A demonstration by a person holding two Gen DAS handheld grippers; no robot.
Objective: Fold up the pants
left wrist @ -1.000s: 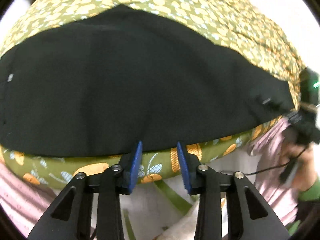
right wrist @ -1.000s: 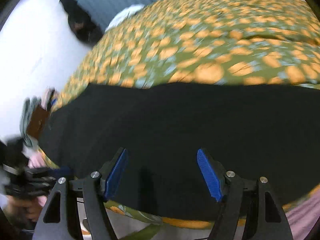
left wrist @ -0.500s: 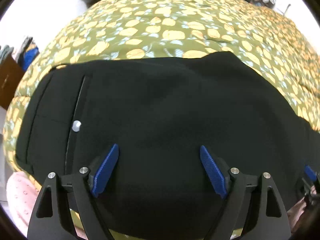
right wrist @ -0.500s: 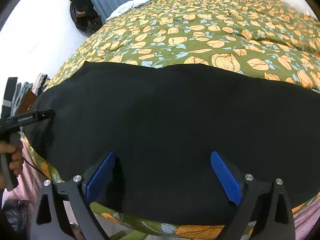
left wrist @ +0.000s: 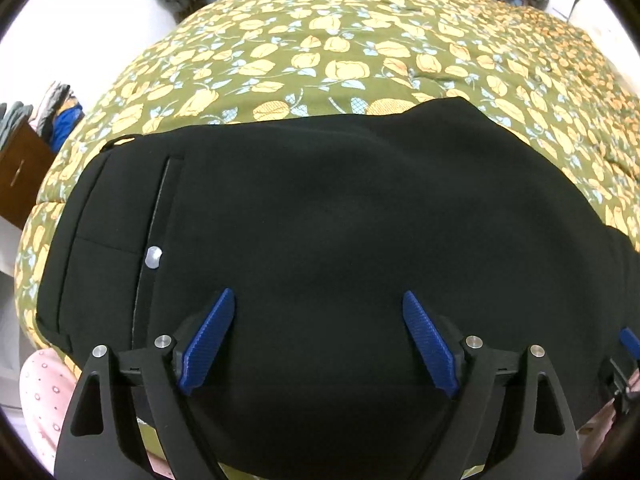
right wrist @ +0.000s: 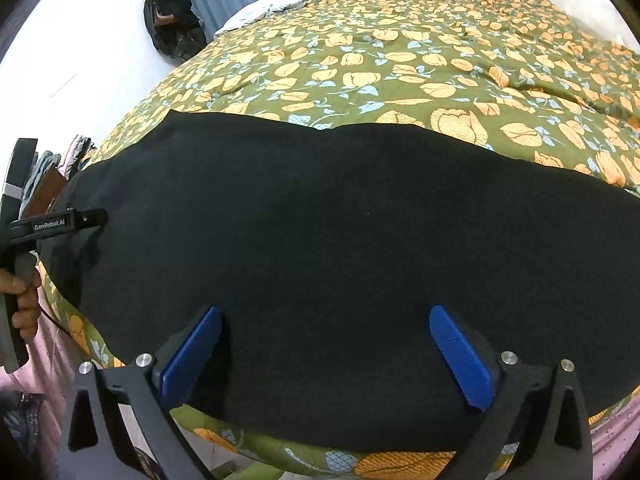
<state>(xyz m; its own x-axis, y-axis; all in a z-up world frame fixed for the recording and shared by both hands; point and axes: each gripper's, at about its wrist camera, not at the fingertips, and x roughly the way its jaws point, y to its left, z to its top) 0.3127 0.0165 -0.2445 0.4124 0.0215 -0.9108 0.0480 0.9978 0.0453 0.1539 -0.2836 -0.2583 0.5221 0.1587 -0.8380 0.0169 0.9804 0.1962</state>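
Black pants [left wrist: 340, 216] lie flat across the near edge of a bed, waistband and a pocket with a pale button [left wrist: 153, 257] at the left. My left gripper [left wrist: 318, 340] is open, its blue pads hovering over the pants near the waist end. In the right wrist view the pants [right wrist: 340, 240] spread to the right. My right gripper [right wrist: 326, 354] is open above their near edge. The left gripper's finger [right wrist: 60, 222] shows at the left, held in a hand.
The bed wears a green quilt with orange flowers [left wrist: 360, 52]. A brown cabinet with piled clothes [left wrist: 20, 160] stands at the left. A dark bag [right wrist: 168, 12] and blue curtains sit by the far wall. Pink clothing [left wrist: 40, 392] of the person is at the near edge.
Both grippers have opened wide and risen from the bed's edge to above the pants. The views now look down along the bed.
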